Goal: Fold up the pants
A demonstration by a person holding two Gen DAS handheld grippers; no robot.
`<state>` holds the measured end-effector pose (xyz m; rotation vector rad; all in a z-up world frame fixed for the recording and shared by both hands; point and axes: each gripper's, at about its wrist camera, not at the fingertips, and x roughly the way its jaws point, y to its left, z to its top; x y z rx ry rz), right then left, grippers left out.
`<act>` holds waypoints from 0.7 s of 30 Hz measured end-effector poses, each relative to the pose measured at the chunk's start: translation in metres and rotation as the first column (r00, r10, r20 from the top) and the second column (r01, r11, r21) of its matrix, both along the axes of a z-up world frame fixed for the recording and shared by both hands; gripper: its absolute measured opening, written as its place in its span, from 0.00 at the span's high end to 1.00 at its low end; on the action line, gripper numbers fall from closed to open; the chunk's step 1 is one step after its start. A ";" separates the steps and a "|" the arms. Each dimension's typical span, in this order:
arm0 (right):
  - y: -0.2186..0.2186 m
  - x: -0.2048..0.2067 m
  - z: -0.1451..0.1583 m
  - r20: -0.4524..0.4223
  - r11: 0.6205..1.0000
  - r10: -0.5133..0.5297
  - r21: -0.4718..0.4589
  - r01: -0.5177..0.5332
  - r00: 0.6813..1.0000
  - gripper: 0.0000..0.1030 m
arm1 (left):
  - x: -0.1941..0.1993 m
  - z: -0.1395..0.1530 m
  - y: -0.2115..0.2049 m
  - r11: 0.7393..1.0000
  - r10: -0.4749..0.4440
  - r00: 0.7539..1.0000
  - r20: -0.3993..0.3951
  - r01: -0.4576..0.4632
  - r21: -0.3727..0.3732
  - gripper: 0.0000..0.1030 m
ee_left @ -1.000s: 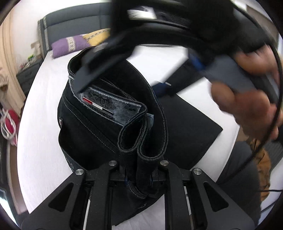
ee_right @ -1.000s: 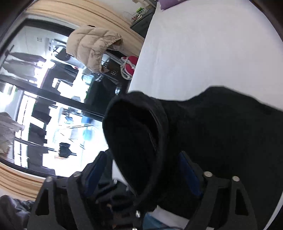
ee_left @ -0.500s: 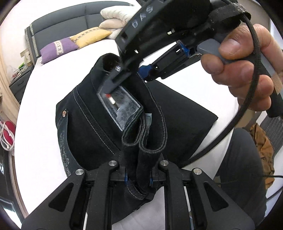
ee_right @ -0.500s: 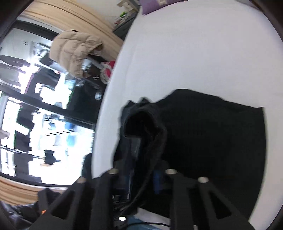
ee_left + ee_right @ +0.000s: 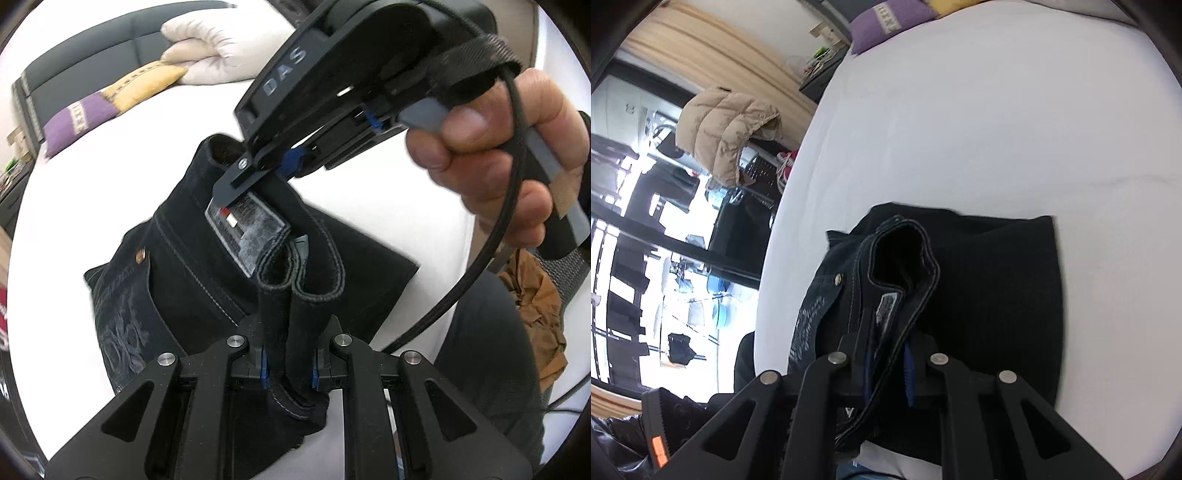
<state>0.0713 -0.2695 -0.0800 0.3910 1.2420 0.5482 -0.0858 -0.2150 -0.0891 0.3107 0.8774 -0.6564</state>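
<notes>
The black jeans [image 5: 177, 280] lie partly folded on the white bed [image 5: 92, 184], with a grey brand patch [image 5: 247, 229] on the waistband. My left gripper [image 5: 288, 365] is shut on a bunched fold of the waistband. My right gripper [image 5: 236, 184] comes in from above in the left wrist view, held by a hand [image 5: 491, 147], and pinches the far part of the waistband. In the right wrist view my right gripper [image 5: 888, 365] is shut on the waistband of the jeans [image 5: 993, 295], whose folded legs lie flat to the right.
Purple [image 5: 74, 118], yellow and cream pillows [image 5: 207, 59] lie against the dark headboard [image 5: 74, 59]. A beige puffer jacket [image 5: 727, 133] hangs beside the bed, by the curtain [image 5: 713, 55] and window. Brown cloth [image 5: 535, 295] lies on a chair at right.
Both grippers kept hold of the waistband. The right gripper swung up and over the jeans, and the folded legs now lie flatter on the bed.
</notes>
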 end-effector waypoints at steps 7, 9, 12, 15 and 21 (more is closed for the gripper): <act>-0.049 0.020 -0.029 -0.064 1.000 -0.009 -0.004 0.009 0.998 0.87 | 0.028 -0.011 -0.044 0.997 -0.045 0.998 -0.053 0.048 0.057 0.87; -0.063 0.025 -0.040 -0.084 1.000 -0.020 0.014 0.021 0.996 0.87 | 0.037 -0.016 -0.056 0.996 -0.050 0.997 -0.065 0.055 0.070 0.87; -0.076 0.033 -0.051 -0.104 0.999 -0.027 0.034 0.031 0.994 0.87 | 0.048 -0.022 -0.064 0.995 -0.044 0.996 -0.081 0.051 0.083 0.87; -0.080 0.043 -0.061 -0.108 0.998 -0.001 0.064 0.008 0.994 0.87 | 0.058 -0.028 -0.072 0.995 -0.020 0.996 -0.088 0.028 0.095 0.87; -0.082 0.057 -0.083 -0.132 0.996 0.024 0.089 -0.012 0.991 0.82 | 0.064 -0.035 -0.076 0.996 0.015 0.995 -0.103 -0.006 0.092 0.80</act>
